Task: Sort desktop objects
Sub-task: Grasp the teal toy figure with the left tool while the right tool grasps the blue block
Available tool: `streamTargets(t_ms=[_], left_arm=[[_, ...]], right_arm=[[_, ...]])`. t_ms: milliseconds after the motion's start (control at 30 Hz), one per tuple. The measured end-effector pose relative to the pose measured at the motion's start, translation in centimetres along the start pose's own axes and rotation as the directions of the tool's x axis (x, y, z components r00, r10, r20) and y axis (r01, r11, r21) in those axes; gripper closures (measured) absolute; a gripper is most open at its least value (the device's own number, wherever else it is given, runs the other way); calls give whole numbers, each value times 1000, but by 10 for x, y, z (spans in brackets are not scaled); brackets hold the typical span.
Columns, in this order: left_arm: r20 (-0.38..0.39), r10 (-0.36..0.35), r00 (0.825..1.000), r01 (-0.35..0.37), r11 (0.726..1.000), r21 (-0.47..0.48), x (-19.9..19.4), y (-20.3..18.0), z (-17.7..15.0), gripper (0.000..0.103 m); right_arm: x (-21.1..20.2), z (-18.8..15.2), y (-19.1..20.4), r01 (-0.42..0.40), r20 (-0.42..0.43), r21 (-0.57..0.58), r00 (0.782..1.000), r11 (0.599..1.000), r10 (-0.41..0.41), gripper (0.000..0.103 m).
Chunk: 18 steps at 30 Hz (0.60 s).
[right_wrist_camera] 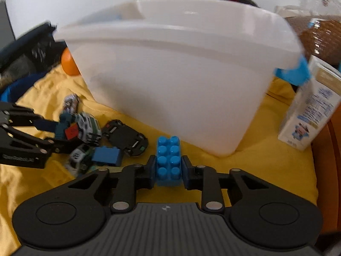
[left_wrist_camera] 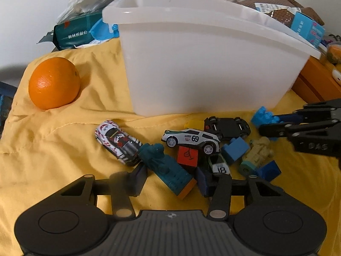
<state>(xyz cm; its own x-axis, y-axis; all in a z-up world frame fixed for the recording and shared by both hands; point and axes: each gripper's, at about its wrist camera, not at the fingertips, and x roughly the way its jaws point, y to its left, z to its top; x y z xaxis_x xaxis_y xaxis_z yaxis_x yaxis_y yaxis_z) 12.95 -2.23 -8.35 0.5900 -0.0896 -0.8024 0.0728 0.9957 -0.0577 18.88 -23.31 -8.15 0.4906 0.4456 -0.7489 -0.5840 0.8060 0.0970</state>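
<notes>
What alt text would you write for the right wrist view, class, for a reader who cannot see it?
The right gripper is shut on a light blue studded building brick, just in front of a large white plastic bin on a yellow cloth. To the left, the left gripper reaches into a pile of toy cars and blocks.

yellow cloth [left_wrist_camera: 64, 149] | orange, plain orange fruit [left_wrist_camera: 54, 83] | translucent white plastic bin [left_wrist_camera: 202, 64] | white toy car [left_wrist_camera: 190, 139] with green trim, black "69" | white toy car [left_wrist_camera: 118, 141] with red-and-black graphics | bright blue studded brick [right_wrist_camera: 168, 160] | black upturned toy car [left_wrist_camera: 227, 127] | red block [left_wrist_camera: 187, 155] | teal figure [left_wrist_camera: 164, 168]
</notes>
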Motion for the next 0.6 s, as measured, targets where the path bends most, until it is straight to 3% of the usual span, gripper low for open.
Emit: streamTargets(t_ms=[300, 367, 467, 600], left_arm=[[75, -48, 996, 46, 998, 30, -56, 15, 1, 51], [29, -61, 998, 60, 997, 54, -56, 17, 1, 51], [-121, -53, 991, 65, 993, 98, -33, 16, -8, 50], [-122, -17, 992, 35, 989, 146, -19, 16, -27, 46]], right_arm=[[-68, -18, -7, -65, 115, 150, 992, 987, 48, 76], [-74, -18, -7, -71, 119, 163, 992, 984, 52, 76], [-70, -20, 0, -65, 99, 166, 994, 984, 48, 76], [-67, -28, 2, -60, 72, 176, 996, 983, 48, 76]])
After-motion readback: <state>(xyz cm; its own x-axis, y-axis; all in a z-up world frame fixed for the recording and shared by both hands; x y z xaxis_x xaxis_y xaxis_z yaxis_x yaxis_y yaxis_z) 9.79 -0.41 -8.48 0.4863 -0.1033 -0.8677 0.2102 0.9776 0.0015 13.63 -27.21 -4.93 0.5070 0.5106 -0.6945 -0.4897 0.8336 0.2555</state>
